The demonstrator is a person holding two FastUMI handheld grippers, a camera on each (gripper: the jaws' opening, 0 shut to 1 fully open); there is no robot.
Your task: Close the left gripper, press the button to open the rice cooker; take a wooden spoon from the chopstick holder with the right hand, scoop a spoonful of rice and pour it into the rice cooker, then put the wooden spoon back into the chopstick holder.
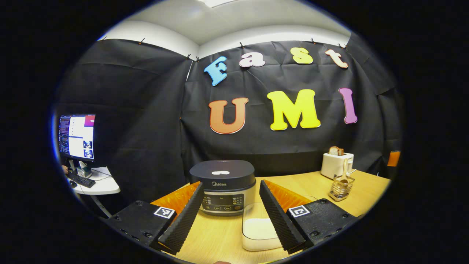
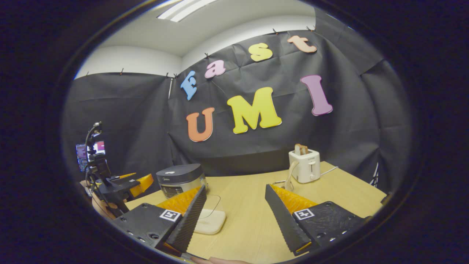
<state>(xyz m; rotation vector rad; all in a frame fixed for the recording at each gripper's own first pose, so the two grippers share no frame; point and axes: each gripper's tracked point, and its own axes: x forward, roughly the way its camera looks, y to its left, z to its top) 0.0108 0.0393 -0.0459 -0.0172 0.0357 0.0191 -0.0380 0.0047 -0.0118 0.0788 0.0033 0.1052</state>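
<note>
The dark-lidded rice cooker (image 1: 222, 187) stands closed straight ahead of my left gripper (image 1: 232, 244), which is open and well short of it. A white button (image 1: 220, 172) sits on the lid. A clear container of rice (image 1: 258, 229) lies just right of the cooker, partly behind a finger. The wire chopstick holder (image 1: 341, 187) holds the wooden spoon (image 1: 344, 172) at the right. In the right gripper view my right gripper (image 2: 238, 244) is open and holds nothing. Beyond it are the cooker (image 2: 180, 179), the rice container (image 2: 210, 220) and the spoon handle (image 2: 291, 175).
A white toaster (image 1: 336, 164) with bread stands behind the holder at the back of the wooden table (image 1: 216, 234). A monitor (image 1: 77, 136) and keyboard sit on a side desk at the left. The left gripper (image 2: 124, 185) and a hand holding it appear far left.
</note>
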